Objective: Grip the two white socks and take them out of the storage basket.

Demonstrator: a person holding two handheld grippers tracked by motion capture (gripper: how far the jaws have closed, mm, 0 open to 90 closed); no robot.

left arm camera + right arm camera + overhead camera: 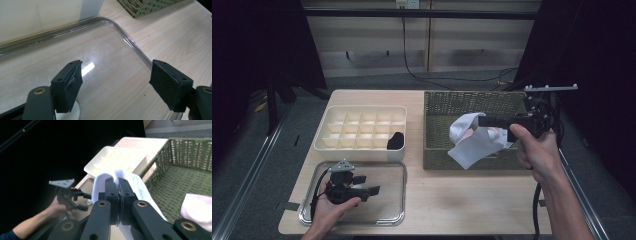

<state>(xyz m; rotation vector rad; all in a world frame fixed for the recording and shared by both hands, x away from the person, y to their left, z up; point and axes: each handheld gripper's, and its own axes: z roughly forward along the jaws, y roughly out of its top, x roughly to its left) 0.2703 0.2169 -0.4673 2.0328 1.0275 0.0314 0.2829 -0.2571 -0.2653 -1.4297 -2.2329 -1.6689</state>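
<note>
A white sock (474, 140) is pinched by the right hand-held gripper (117, 185) above the green basket (439, 105) — soft, light and limp, so it is judged to droop and is best gripped at a fold. A second pale item (198, 207) is seen in the basket, and one dark item (395, 141) in the white divided box (328, 122). The left hand-held gripper (115, 82) is held spread over the clear tray (130, 41) on the counter (452, 195).

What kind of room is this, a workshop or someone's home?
Probably a lab or test room set up for recording, not a home: a bare wooden table stands against dark curtains, loose cables run across the floor, and a person works with a hand-held gripper.
</note>
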